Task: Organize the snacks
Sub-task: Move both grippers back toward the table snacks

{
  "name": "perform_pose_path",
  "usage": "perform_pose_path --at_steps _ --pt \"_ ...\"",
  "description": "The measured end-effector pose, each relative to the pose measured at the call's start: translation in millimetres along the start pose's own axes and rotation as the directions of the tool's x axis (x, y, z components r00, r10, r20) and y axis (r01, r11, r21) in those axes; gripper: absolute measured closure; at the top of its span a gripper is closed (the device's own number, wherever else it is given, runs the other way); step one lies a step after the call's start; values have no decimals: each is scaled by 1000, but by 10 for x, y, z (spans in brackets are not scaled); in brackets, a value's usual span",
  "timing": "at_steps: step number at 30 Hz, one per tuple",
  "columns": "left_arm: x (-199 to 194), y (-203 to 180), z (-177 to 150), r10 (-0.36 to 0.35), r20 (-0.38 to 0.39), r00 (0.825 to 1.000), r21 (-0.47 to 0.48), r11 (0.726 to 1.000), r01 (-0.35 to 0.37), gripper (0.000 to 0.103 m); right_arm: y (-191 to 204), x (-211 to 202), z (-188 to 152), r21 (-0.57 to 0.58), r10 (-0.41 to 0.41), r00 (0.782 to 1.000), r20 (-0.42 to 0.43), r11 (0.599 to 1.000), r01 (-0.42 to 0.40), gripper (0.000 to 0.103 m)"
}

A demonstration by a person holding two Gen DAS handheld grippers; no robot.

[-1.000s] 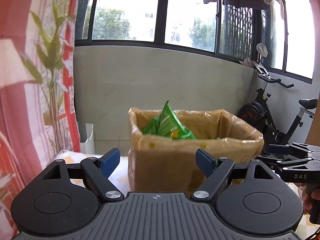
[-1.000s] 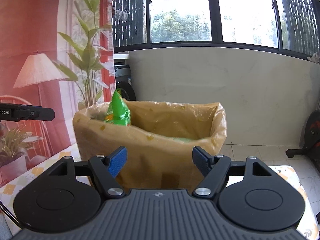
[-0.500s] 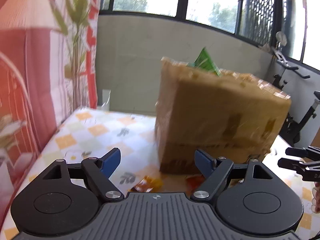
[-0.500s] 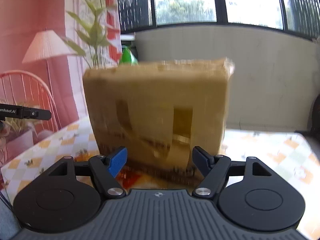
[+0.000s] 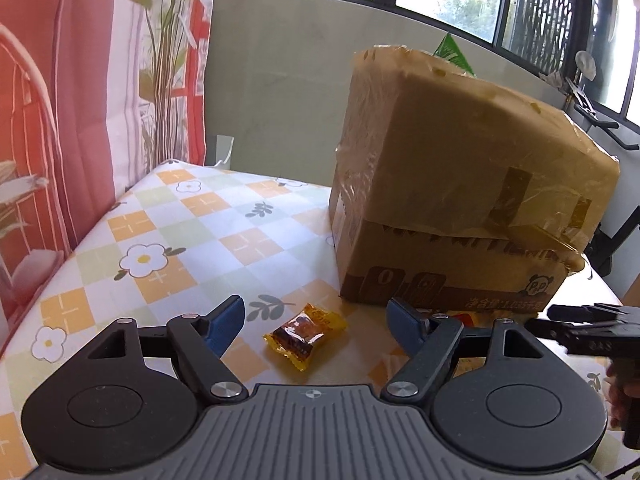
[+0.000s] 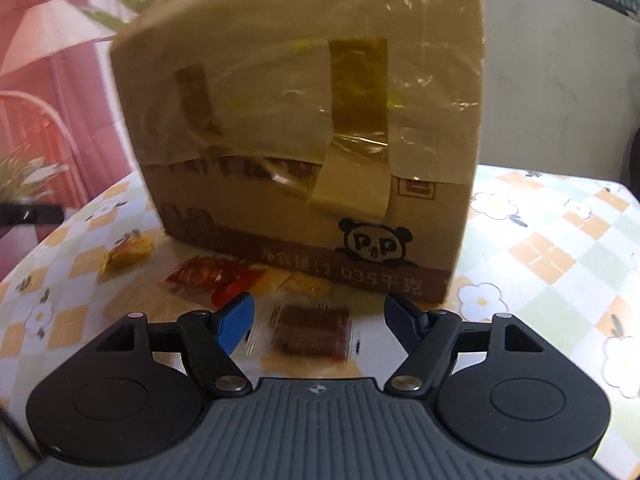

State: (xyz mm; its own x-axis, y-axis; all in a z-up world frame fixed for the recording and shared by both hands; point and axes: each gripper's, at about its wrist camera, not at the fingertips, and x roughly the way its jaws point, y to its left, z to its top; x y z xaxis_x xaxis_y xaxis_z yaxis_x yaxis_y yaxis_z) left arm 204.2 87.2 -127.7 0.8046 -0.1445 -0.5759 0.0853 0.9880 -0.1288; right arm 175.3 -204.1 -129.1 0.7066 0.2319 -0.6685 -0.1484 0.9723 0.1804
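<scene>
snacks lie on the table (image 5: 168, 216) in front of the box (image 5: 460, 184), not yet inside it. in the left wrist view, a yellow packet (image 5: 305, 334) sits flat on the cloth between the spread fingers of the left gripper (image 5: 314, 322), which touch nothing; a green bag (image 5: 454, 52) pokes out of the box top. the packet is thin and slick, so the pads could skid over it or snag the cloth if they close too high or too low. in the right wrist view, blurred, the right gripper (image 6: 318, 320) is spread and empty over a brown packet (image 6: 312, 334), with a red packet (image 6: 212, 278) and a yellow one just beside. crowding is the risk: a finger could nudge the red packet or bump the box.
</scene>
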Motion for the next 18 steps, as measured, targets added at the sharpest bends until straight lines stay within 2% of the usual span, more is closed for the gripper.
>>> perform_pose_path --at_steps 3,7,8,10,11,14,18 --pt "40 4 -21 -4 -4 1000 -10 1000 4 23 20 179 65 62 -25 999 -35 998 27 28" --pt "86 16 -60 0 -14 1000 -7 1000 0 23 78 339 99 86 -42 997 -67 995 48 30" --pt "102 33 -68 1 -18 1000 -9 1000 -1 23 86 364 103 92 -44 997 -66 995 50 32" --pt "122 60 -85 8 -28 1000 -14 1000 -8 23 106 411 101 96 -57 996 -72 993 64 44" --pt "129 71 -95 11 -32 999 -17 1000 -12 24 120 432 94 94 -65 995 -79 993 73 47" --pt "131 103 -128 16 -40 999 -23 1000 -17 24 115 419 49 92 -59 995 -75 994 65 53" --pt "135 111 -158 18 -50 999 -22 1000 -19 24 78 293 -42 79 -35 996 -79 996 41 54"
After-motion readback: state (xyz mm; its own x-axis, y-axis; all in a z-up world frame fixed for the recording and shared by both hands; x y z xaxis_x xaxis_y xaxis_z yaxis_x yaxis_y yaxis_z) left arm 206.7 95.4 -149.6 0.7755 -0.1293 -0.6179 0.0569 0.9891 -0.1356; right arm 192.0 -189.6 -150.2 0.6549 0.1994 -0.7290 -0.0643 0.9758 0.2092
